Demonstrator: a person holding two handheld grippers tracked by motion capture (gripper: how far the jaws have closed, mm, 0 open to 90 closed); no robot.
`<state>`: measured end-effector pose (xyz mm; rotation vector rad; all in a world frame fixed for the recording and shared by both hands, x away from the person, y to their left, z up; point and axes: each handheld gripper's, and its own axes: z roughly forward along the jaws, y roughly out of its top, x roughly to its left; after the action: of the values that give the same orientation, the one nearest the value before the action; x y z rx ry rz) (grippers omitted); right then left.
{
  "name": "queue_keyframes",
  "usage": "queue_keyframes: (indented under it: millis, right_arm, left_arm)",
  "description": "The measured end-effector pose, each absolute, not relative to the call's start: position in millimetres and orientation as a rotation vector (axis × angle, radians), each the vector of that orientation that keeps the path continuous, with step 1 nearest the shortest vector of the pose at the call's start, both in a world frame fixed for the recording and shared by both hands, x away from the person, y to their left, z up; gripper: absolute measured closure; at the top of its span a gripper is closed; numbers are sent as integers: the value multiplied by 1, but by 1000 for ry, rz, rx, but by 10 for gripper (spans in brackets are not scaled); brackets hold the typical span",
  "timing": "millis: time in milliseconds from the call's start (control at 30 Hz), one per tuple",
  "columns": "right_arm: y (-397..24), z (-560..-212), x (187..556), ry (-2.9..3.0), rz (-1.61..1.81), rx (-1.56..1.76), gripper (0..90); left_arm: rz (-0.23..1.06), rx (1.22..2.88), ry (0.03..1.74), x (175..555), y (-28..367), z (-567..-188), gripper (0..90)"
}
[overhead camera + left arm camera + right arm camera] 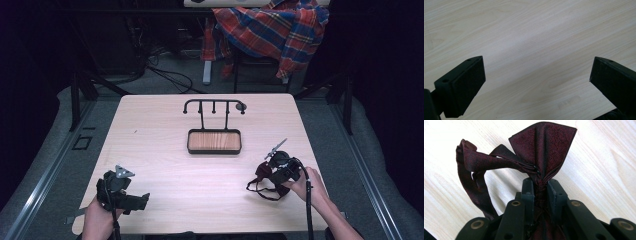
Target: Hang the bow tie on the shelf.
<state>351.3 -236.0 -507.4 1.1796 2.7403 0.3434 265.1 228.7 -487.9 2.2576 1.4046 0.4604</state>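
Dark maroon bow tie (544,152), black tongs (540,187), pale wood table (165,175), red-blue plaid shirt (270,27).

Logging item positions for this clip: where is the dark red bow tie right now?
The bow tie is pinched at its knot by the right gripper, low over the table's near right part in the high view, nearer than the black hanger stand.

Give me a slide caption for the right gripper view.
Right hand-held gripper shut on the pinched centre of a dark red bow tie, its strap looping left above the pale wooden table.
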Motion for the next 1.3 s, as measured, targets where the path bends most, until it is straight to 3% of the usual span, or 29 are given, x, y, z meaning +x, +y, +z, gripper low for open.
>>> queue_keyframes:
  millis: [1300]
  right_arm:
    - [-216,-479,380,2642,354,1087,771]
  left_arm:
    - [449,2259,1403,266,230,-488,1]
